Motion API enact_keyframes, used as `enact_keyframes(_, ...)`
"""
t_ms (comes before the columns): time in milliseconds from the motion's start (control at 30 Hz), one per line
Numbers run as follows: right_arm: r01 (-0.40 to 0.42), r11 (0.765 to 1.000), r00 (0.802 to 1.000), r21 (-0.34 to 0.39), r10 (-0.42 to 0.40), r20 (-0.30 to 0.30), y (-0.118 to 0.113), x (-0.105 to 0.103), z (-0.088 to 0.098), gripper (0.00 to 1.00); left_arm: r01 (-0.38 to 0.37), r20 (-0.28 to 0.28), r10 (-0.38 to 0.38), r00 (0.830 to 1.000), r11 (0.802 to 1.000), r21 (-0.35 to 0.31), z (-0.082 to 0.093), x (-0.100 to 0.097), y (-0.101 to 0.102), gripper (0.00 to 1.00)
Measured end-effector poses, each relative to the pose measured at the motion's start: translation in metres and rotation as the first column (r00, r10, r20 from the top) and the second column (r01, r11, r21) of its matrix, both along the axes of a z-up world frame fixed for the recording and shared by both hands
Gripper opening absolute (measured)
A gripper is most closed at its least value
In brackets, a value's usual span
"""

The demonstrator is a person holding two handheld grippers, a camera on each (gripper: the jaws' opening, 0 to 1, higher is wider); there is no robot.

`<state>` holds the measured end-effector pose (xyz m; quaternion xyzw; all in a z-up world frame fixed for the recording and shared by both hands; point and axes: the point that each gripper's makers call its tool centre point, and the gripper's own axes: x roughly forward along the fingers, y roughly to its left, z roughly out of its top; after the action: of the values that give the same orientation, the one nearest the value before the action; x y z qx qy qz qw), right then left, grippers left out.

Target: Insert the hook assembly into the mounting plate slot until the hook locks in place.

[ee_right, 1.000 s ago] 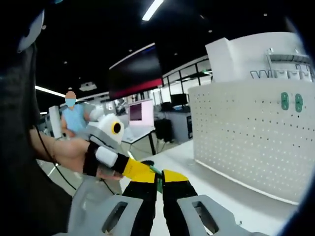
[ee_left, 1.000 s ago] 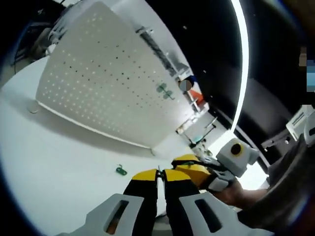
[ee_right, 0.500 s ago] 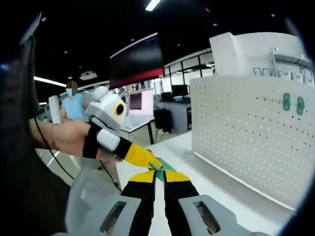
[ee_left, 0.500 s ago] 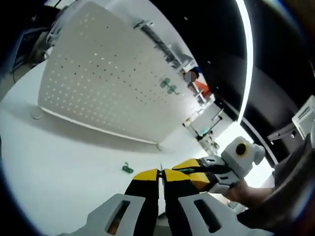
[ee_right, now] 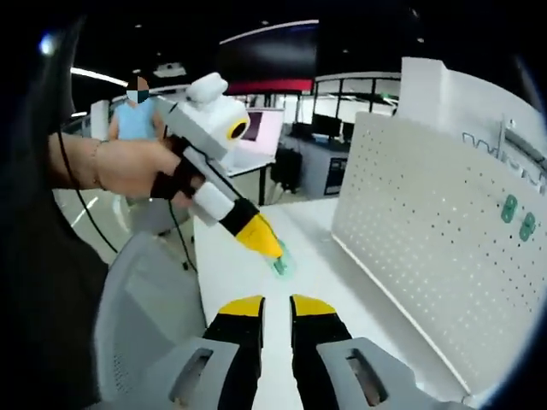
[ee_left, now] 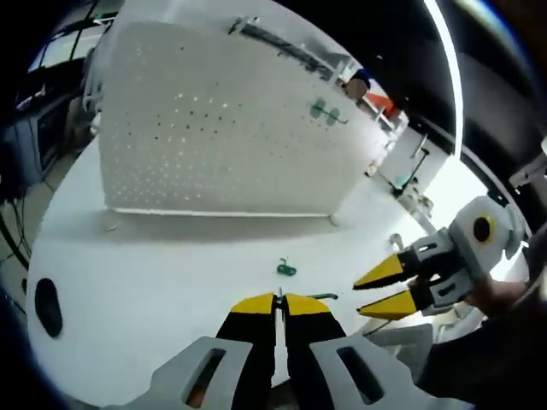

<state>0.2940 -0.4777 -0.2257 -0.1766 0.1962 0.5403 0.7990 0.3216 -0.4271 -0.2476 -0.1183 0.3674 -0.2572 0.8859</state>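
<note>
The white pegboard mounting plate [ee_left: 222, 128] [ee_right: 419, 231] stands upright on the white table [ee_left: 154, 282], with two green hooks [ee_left: 325, 111] [ee_right: 517, 218] mounted near its top. My left gripper [ee_left: 275, 299] [ee_right: 272, 249] is shut on a small green hook piece [ee_right: 279, 266]. A green sliver of the hook piece [ee_left: 320, 296] pokes out to the right of its tips. My right gripper [ee_right: 276, 303] [ee_left: 357, 297] is open and empty, a short way from the left one. A loose green hook [ee_left: 286, 269] lies on the table in front of the plate.
A grey chair [ee_right: 145, 316] stands beside the table edge. A person [ee_right: 137, 115] stands far back among desks and screens. A dark oval spot [ee_left: 47, 307] marks the table's left part. Bare table stretches between the grippers and the plate.
My right gripper has opened and drawn back from the left one. The green piece stays in the left gripper. Both cameras have swung, so the plate sits differently in both views.
</note>
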Motion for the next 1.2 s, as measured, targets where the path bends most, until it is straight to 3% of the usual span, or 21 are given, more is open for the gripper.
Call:
enact_keyframes(67, 0.000, 1.000, 1.000, -0.010, 0.000, 0.014, 0.002, -0.001, 0.000, 0.10, 0.039, -0.059, -0.038, 0.998, 0.999, 0.015, -0.013, -0.008, -0.004, 0.02)
enact_keyframes(100, -0.002, 1.000, 1.000, -0.016, 0.002, 0.020, 0.004, -0.001, -0.001, 0.10, 0.029, -0.055, -0.029, 0.998, 1.000, -0.001, -0.014, -0.007, -0.005, 0.02)
enact_keyframes(133, -0.010, 0.999, 1.000, -0.031, 0.011, 0.023, 0.005, -0.002, -0.004, 0.10, 0.020, -0.099, -0.025, 0.995, 0.998, -0.054, -0.017, -0.013, -0.011, 0.02)
enact_keyframes(267, -0.040, 0.998, 0.999, -0.044, 0.040, 0.006, 0.012, -0.009, -0.011, 0.10, -0.008, -0.147, -0.015, 0.989, 0.987, -0.158, -0.018, -0.019, -0.019, 0.02)
enact_keyframes(367, -0.069, 0.995, 0.997, -0.076, 0.071, 0.020, 0.014, -0.013, -0.016, 0.08, 0.006, -0.149, -0.026, 0.988, 0.991, -0.134, -0.020, -0.022, -0.020, 0.02)
enact_keyframes(600, -0.121, 0.982, 0.989, -0.146, 0.132, 0.073, 0.015, -0.016, -0.026, 0.04, 0.022, -0.180, -0.049, 0.982, 0.989, -0.147, -0.016, -0.027, -0.030, 0.02)
enact_keyframes(1200, -0.133, 0.980, 0.987, -0.150, 0.144, 0.065, 0.015, -0.014, -0.031, 0.02, 0.053, -0.206, -0.085, 0.975, 0.986, -0.158, -0.012, -0.032, -0.039, 0.02)
